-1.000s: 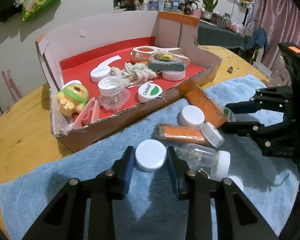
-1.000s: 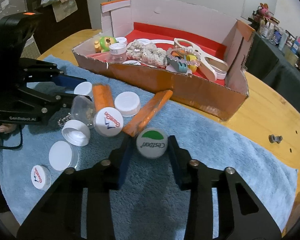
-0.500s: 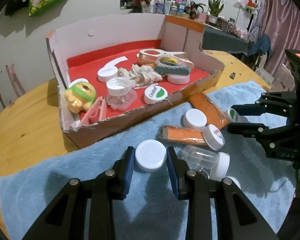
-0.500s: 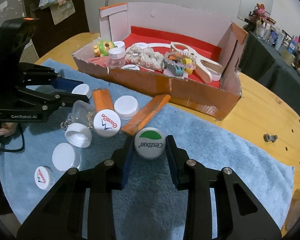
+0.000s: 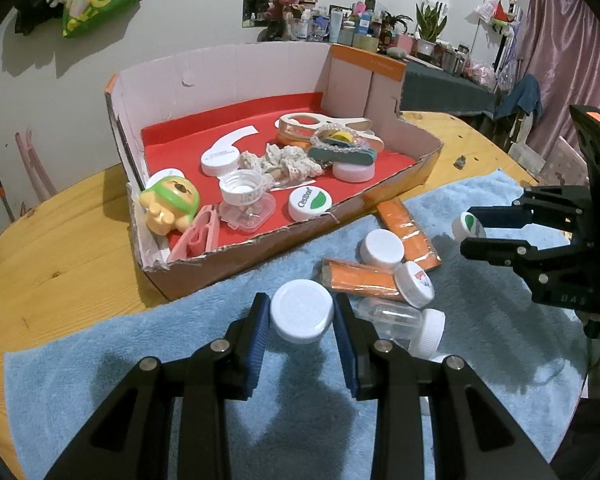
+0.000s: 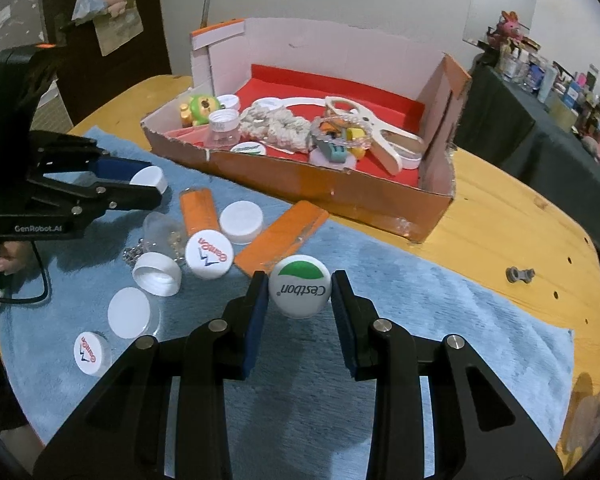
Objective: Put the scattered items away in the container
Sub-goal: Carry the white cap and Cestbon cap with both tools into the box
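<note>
My left gripper point(image 5: 300, 304) is shut on a plain white cap point(image 5: 302, 314), held just above the blue towel point(image 5: 140, 360). The right gripper point(image 6: 300, 280) is shut on a white cap with a green "Cestbon" mark point(image 6: 300, 292). The cardboard box with red lining point(image 5: 260, 252) stands beyond both. Loose on the towel between the grippers lie two orange packets point(image 6: 198, 210) point(image 6: 280, 240), a white cap point(image 6: 240, 222), a red-logo cap point(image 6: 209, 254) and a clear bottle point(image 6: 160, 232) on its side.
The box holds a toy figure point(image 5: 172, 204), lace, caps, a white opener and a bracelet. Further caps point(image 6: 129, 313) point(image 6: 89, 353) lie near the towel's front left. A small metal part point(image 6: 520, 274) sits on the round wooden table point(image 6: 500, 220). A hand point(image 6: 8, 258) grips the left tool.
Both grippers have drawn back a little from the towel and box with their caps still gripped. The loose items have not moved.
</note>
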